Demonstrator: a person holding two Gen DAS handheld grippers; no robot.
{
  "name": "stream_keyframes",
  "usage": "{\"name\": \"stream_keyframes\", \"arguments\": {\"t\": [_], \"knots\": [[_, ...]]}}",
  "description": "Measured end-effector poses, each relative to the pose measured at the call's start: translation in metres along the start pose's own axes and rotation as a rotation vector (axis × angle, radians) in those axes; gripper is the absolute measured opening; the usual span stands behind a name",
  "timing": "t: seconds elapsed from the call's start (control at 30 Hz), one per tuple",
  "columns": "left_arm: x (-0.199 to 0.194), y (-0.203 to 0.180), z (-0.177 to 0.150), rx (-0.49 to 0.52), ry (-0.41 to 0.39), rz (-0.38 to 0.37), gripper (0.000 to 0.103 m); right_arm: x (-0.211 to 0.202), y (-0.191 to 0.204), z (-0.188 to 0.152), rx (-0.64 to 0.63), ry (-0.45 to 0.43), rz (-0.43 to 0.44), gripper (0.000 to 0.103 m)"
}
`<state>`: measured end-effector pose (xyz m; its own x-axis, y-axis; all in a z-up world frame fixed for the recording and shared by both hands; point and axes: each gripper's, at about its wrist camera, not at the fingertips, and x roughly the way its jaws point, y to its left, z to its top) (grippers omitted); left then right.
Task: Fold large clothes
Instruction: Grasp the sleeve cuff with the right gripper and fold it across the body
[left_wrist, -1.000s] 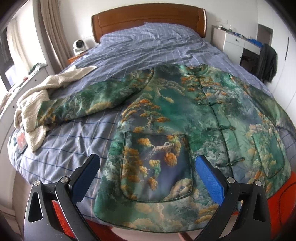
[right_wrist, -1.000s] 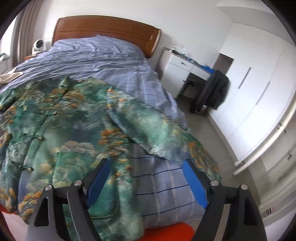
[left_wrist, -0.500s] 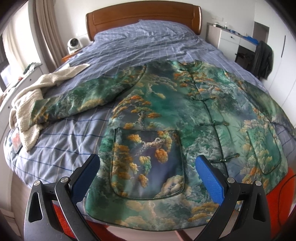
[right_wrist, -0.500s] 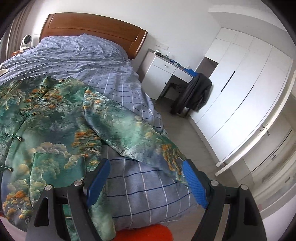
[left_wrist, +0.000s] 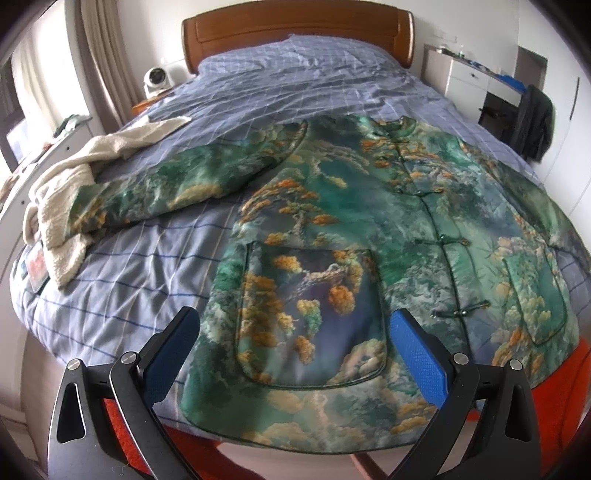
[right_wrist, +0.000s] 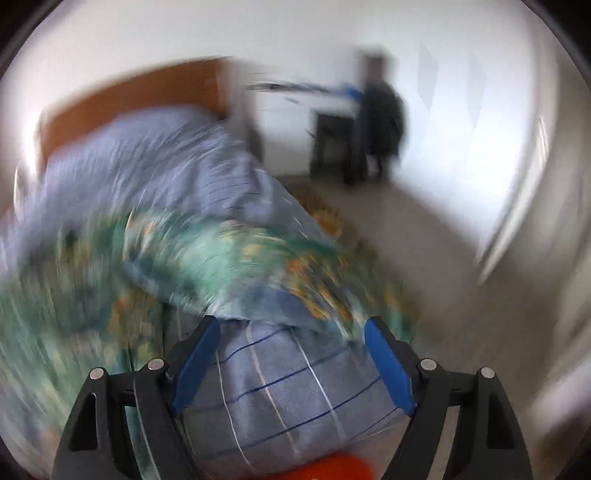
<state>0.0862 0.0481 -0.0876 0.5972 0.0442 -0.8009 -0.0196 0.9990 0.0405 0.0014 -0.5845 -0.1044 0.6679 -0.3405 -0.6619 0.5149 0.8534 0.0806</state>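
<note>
Printed green jacket (left_wrist: 369, 229) lies flat, front up, on the checked bedspread (left_wrist: 147, 288), nothing folded yet. Left gripper (left_wrist: 295, 354) spread wide over the hem pocket (left_wrist: 314, 314), empty. Right gripper (right_wrist: 291, 362) also spread, empty, near the draped sleeve (right_wrist: 236, 266); view badly blurred. Risk: a grab at that sleeve catches bedspread too, or drags it off the bed edge.

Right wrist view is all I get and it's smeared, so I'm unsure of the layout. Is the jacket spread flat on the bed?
Observer: Yes, the green printed jacket lies face up, buttoned.
Operator: Where's the other sleeve?
Observer: The left sleeve stretches out toward a cream towel.
Operator: Is the left hand-held gripper holding anything?
Observer: No, the left hand-held gripper is open above the hem pocket.
</note>
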Motion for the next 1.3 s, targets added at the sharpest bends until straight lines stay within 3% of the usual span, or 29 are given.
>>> {"name": "stream_keyframes", "arguments": {"t": [0.1, 0.2, 0.27, 0.37, 0.4, 0.5, 0.6, 0.67, 0.77, 0.87, 0.97, 1.07, 1.17, 1.27, 1.3], "knots": [[0.004, 0.002, -0.003, -0.015, 0.02, -0.003, 0.103, 0.034, -0.073, -0.009, 0.358, 0.066, 0.163, 0.082], [0.006, -0.002, -0.005, -0.014, 0.038, -0.015, 0.103, 0.07, -0.098, -0.028, 0.566, 0.129, 0.333, 0.082], [0.003, -0.007, -0.005, 0.002, 0.034, -0.017, 0.103, 0.094, -0.109, -0.042, 0.716, 0.154, 0.365, 0.082], [-0.004, -0.012, -0.005, 0.026, 0.016, -0.014, 0.103, 0.117, -0.12, -0.047, 0.832, 0.097, 0.351, 0.079], [-0.005, -0.012, -0.005, 0.029, 0.015, -0.013, 0.103, 0.123, -0.124, -0.047, 0.865, 0.076, 0.337, 0.068], [-0.003, -0.009, -0.006, 0.028, 0.022, -0.002, 0.103, 0.135, -0.124, -0.038, 0.875, 0.059, 0.301, 0.014], [0.002, -0.003, -0.009, 0.008, 0.038, 0.006, 0.103, 0.115, -0.097, -0.01, 0.74, 0.014, 0.261, 0.011], [0.008, 0.0, -0.011, -0.007, 0.052, 0.004, 0.103, 0.084, -0.057, 0.016, 0.551, -0.067, 0.27, 0.011], [0.018, 0.001, -0.014, -0.013, 0.077, 0.004, 0.103, 0.029, 0.024, 0.044, 0.233, -0.166, 0.321, 0.011], [0.02, -0.002, -0.014, -0.013, 0.073, 0.0, 0.102, -0.008, 0.113, 0.044, -0.033, -0.198, 0.397, 0.011], [0.019, -0.002, -0.014, -0.024, 0.063, -0.01, 0.102, -0.017, 0.2, 0.016, -0.238, -0.154, 0.47, 0.01], [0.022, 0.0, -0.015, -0.041, 0.07, -0.024, 0.102, 0.0, 0.267, -0.03, -0.382, -0.078, 0.497, 0.01], [0.027, 0.0, -0.015, -0.048, 0.084, -0.045, 0.102, 0.019, 0.306, -0.079, -0.473, 0.001, 0.501, 0.01], [0.033, -0.005, -0.013, -0.046, 0.093, -0.092, 0.102, 0.039, 0.332, -0.128, -0.543, 0.096, 0.473, 0.019], [0.036, -0.007, -0.012, -0.046, 0.096, -0.115, 0.102, 0.038, 0.336, -0.135, -0.545, 0.128, 0.48, 0.035]]}}
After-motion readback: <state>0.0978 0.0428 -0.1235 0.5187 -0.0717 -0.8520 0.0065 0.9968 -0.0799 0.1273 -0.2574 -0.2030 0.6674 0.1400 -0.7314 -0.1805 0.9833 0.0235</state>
